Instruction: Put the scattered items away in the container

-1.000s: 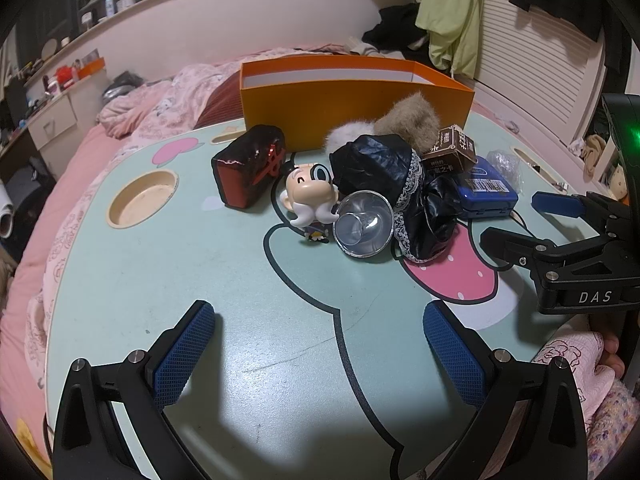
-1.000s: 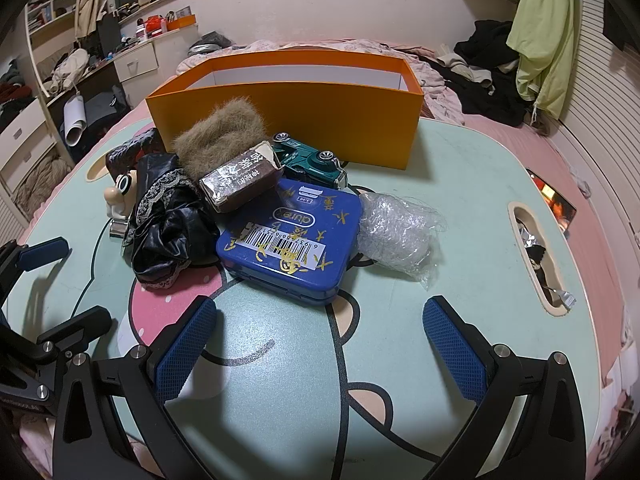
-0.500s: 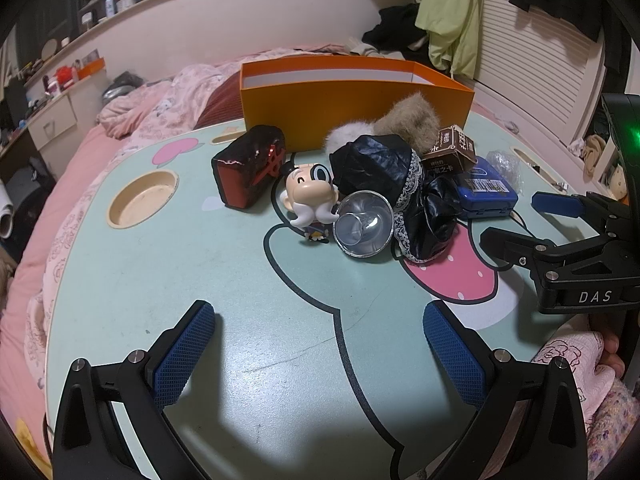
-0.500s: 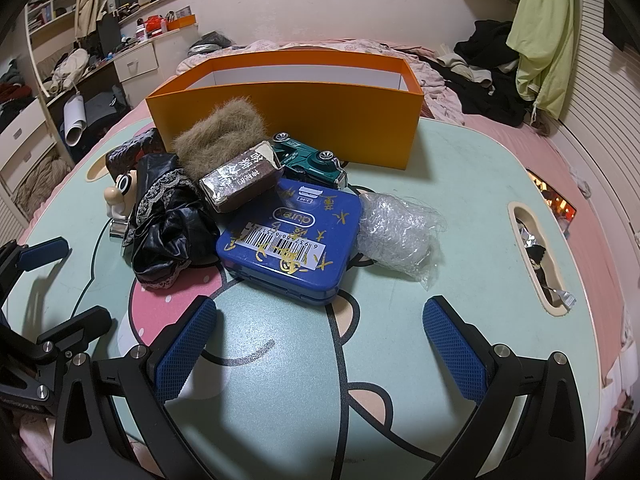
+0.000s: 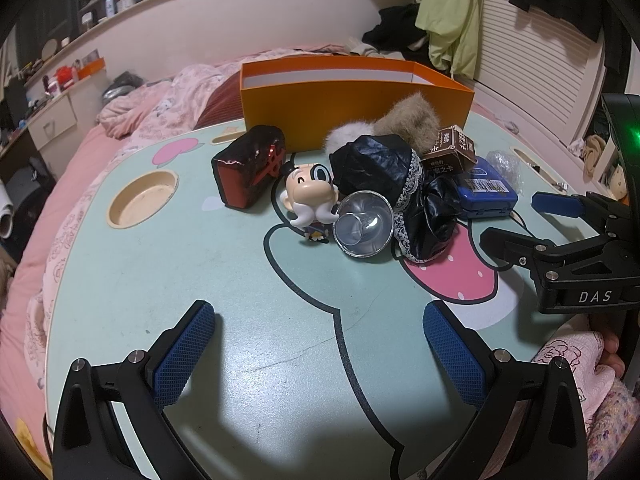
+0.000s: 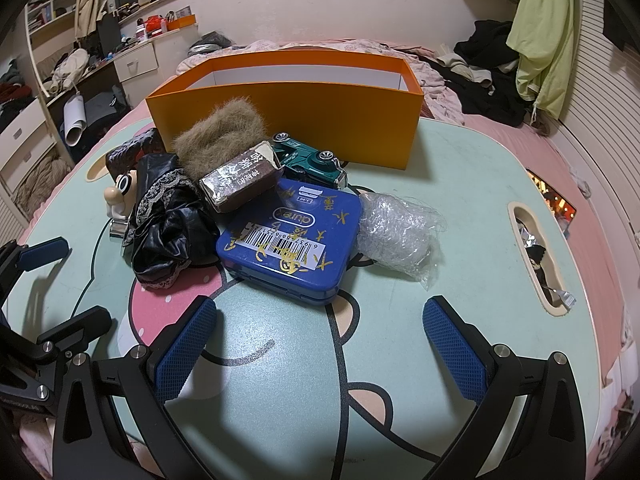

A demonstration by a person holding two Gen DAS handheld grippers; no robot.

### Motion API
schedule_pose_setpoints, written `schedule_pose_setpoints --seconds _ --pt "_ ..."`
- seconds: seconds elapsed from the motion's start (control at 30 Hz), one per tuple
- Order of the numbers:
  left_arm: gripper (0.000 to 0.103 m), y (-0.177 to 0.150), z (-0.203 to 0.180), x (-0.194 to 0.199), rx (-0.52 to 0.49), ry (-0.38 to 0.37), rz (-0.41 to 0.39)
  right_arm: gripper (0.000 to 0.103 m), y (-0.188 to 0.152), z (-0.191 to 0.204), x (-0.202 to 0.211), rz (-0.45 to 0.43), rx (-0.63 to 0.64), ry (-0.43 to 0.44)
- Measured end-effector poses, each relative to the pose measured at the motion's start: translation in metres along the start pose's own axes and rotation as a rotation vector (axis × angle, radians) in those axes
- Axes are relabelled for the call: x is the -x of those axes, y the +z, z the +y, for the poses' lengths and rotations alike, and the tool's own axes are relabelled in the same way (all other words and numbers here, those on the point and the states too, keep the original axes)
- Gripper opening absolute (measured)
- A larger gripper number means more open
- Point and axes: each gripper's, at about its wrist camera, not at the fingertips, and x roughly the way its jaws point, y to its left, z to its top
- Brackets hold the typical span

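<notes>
An orange box (image 5: 352, 100) (image 6: 288, 120) stands open at the far side of the round table. In front of it lies a heap: a dark red pouch (image 5: 250, 170), a cartoon figurine (image 5: 310, 196), a silver funnel-shaped cup (image 5: 364, 224), black lace-trimmed fabric (image 6: 168, 232), a brown furry item (image 6: 222, 136), a brown carton (image 6: 242, 180), a green toy car (image 6: 310, 160), a blue tin (image 6: 292, 236) and crumpled clear plastic (image 6: 396, 232). My left gripper (image 5: 320, 356) and my right gripper (image 6: 320, 356) both hover open and empty near the table's front, short of the heap.
The table (image 5: 200, 280) has a round cup recess (image 5: 142, 198) at left and a slot (image 6: 536, 256) with clutter at right. Pink bedding (image 5: 160, 100) surrounds the table. A person's hand and sleeve (image 5: 588, 352) hold the right tool at the left view's right edge.
</notes>
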Motion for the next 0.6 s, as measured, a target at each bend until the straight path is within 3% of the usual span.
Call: schedule_pose_setpoints --seconds 0.6 --pt "0.103 -0.0001 0.0004 -0.0001 0.000 0.000 0.000 0.103 0.0003 0.0000 0.0001 0.000 -0.007 -0.006"
